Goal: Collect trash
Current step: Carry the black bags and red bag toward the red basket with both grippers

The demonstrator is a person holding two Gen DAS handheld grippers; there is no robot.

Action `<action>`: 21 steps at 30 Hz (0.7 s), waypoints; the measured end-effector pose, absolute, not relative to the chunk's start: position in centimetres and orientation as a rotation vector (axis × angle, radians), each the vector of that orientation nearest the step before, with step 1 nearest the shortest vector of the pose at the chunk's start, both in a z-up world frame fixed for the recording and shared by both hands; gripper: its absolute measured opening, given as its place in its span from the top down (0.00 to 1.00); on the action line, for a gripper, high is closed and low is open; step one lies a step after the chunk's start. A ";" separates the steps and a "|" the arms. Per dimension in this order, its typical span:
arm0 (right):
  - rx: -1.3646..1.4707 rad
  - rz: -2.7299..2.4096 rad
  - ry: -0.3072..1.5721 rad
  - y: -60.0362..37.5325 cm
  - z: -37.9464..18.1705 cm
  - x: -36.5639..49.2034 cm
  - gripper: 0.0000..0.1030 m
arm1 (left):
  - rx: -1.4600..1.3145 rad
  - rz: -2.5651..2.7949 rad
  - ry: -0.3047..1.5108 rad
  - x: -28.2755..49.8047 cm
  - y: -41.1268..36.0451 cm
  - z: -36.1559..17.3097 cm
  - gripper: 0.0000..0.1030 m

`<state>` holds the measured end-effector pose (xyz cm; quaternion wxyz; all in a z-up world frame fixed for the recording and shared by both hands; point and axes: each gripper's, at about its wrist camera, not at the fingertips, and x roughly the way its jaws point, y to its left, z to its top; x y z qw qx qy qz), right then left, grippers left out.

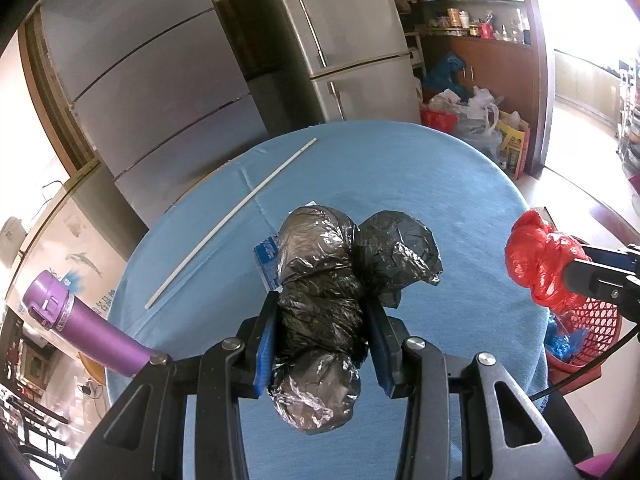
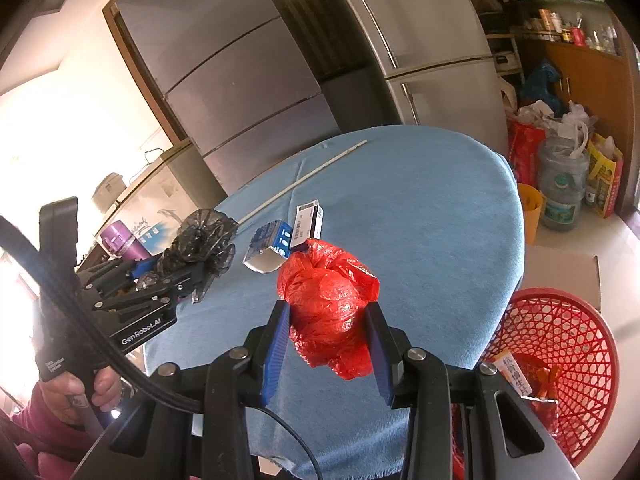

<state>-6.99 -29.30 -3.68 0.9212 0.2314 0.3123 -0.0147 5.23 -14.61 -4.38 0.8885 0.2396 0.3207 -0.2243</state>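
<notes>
left gripper (image 1: 322,320) was clamped on a black bag (image 1: 320,292), crumpled, bulging out above and below the blue pads. bag was held over the table (image 1: 440,184), which had a blue cloth. in the right wrist view the same left gripper (image 2: 200,276) showed at the left edge with the black bag (image 2: 204,240) at its tip, and a hand (image 2: 100,392) on the grip.

right gripper (image 2: 326,320) was closed on a red bag (image 2: 328,304), wadded, pads pressing both sides. from the left wrist view the red bag (image 1: 540,260) hung at the right, above the near table edge, right gripper (image 1: 592,276) only partly in frame.

red basket (image 2: 560,344) sat low off the table's right side, just beside the right gripper, some wrappers inside. it also showed in the left view (image 1: 592,320) under the red bag.

still on the table: a blue box (image 2: 272,240), crushed, and a white box (image 2: 308,220) touching it, both just past the red bag. long white stick (image 1: 232,224) lay across the far left of the cloth. purple bottle (image 1: 80,320) off the left side of the table. two fridges (image 1: 340,32) behind.
</notes>
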 end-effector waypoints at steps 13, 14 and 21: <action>0.493 -0.038 0.672 -29.4 -4.5 -7.3 0.61 | 0.521 -0.501 0.683 4.7 -15.5 -5.3 0.58; 0.493 -0.040 0.672 -29.5 -4.6 -7.3 0.61 | 0.522 -0.503 0.686 4.7 -15.6 -5.4 0.58; 0.498 -0.044 0.678 -29.8 -4.9 -7.4 0.61 | 0.531 -0.514 0.707 4.6 -16.0 -6.0 0.58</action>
